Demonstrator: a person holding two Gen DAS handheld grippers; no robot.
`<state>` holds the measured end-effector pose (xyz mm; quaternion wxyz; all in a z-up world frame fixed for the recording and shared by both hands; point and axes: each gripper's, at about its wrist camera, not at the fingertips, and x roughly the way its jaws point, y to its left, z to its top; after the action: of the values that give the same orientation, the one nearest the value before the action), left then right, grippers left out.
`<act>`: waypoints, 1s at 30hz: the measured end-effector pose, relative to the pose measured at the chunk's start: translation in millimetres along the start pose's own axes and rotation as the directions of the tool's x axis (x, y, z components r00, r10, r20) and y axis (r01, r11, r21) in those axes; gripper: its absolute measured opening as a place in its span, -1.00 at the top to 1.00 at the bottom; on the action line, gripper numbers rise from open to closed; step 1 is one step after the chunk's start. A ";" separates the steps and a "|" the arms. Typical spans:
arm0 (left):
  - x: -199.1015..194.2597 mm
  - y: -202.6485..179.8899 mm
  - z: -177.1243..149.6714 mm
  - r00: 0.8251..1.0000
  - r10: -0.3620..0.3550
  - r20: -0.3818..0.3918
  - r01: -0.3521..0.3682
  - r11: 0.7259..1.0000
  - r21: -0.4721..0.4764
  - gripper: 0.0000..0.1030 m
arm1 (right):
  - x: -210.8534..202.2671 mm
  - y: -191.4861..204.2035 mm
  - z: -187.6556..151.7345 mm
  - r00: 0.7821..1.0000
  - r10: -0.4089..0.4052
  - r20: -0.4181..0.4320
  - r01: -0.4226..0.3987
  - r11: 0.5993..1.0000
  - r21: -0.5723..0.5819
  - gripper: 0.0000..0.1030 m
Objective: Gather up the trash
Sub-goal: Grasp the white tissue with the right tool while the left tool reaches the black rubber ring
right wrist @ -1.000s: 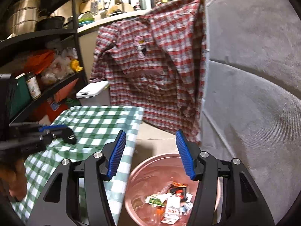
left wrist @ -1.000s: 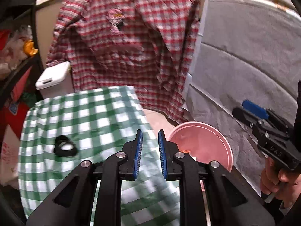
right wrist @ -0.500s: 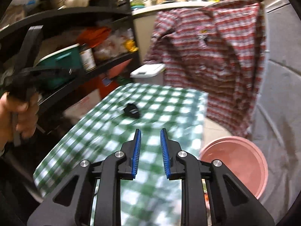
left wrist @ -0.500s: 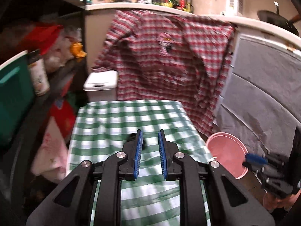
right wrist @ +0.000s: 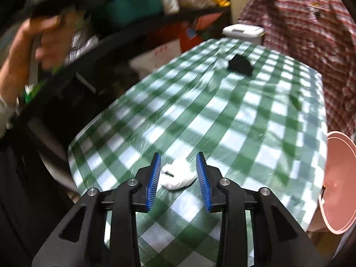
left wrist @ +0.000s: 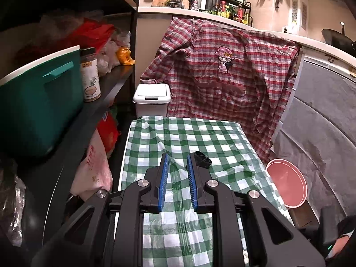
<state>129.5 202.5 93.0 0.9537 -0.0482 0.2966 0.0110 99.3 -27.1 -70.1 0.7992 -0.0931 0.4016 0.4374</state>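
Nearest in the right wrist view: right gripper point(right wrist: 178, 170), jaws just opened wider, now apart with a crumpled white wad point(right wrist: 178, 175) lying between the blue pads, pads not pressing on it. Wad resting on the near part of the green-checked surface point(right wrist: 255, 120). Picture blurred, so finer detail of the wad not readable.

Nearest in the left wrist view: left gripper point(left wrist: 177, 173), jaws close together with a narrow gap, nothing between them, hanging above the checked cloth. Just beyond its right finger, partly hidden by it, a black crumpled scrap point(left wrist: 203, 159) lying on the surface, near the middle; same scrap seen toward the far end in the right wrist view.

Beside the surface on its right edge, lower down, a pink bucket point(left wrist: 287, 182), rim up, contents not visible from here. At upper left in the right wrist view, a hand point(right wrist: 42, 40) gripping the left gripper's handle, blurred.

Farther off, past the far edge of the surface: a white lidded bin point(left wrist: 152, 99), a red plaid shirt point(left wrist: 222, 84) draped from a counter edge. To the left, dark shelving point(left wrist: 106, 84) carrying a teal box point(left wrist: 37, 106), a jar and plastic bags.
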 end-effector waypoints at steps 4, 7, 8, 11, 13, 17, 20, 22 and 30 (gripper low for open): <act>3.8 -1.7 -1.2 1.000 -0.006 -0.007 0.006 1.000 0.008 0.65 | 22.4 4.6 -5.5 0.998 -0.026 -0.063 0.025 0.999 -0.029 0.23; 8.7 -4.7 -1.6 1.000 -0.013 -0.013 0.013 1.000 0.014 0.66 | 32.1 0.7 -7.5 0.995 -0.043 -0.092 0.040 0.999 -0.031 0.23; 9.7 -5.7 -2.2 1.000 -0.014 -0.015 0.015 1.000 0.015 0.66 | 35.6 -1.9 -8.0 0.994 -0.044 -0.103 0.041 0.999 -0.030 0.23; 16.3 -7.2 -3.2 1.000 -0.018 -0.024 0.018 1.000 0.016 0.66 | 38.5 -6.3 -9.1 0.992 -0.038 -0.121 0.036 0.999 -0.022 0.46; 23.2 -8.0 -4.1 0.999 -0.021 -0.033 0.021 1.000 0.015 0.66 | 38.3 -7.5 -7.1 0.992 -0.036 -0.121 0.034 0.999 -0.020 0.68; 37.0 -10.0 -5.6 0.998 -0.028 -0.048 0.028 1.000 0.012 0.66 | 30.8 -14.6 -0.9 0.995 -0.035 -0.097 0.035 0.999 -0.001 0.74; 52.6 -13.4 -7.1 0.997 -0.040 -0.066 0.041 0.999 0.007 0.66 | 21.4 -25.8 5.2 0.997 -0.051 -0.065 0.054 0.998 0.033 0.75; 62.8 -17.1 -8.2 0.996 -0.045 -0.078 0.046 0.999 0.011 0.65 | 15.6 -36.7 9.4 0.997 -0.070 -0.045 0.073 0.995 0.068 0.75; 123.7 -32.9 -20.0 0.989 -0.044 -0.144 0.047 0.999 0.020 0.65 | -8.5 -87.7 23.0 0.977 -0.210 0.042 0.197 0.957 0.211 0.75</act>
<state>221.8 166.8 9.3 0.9305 -0.0444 0.3632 -0.0178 177.6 -73.5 -66.6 0.8576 -0.0369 0.4074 0.3117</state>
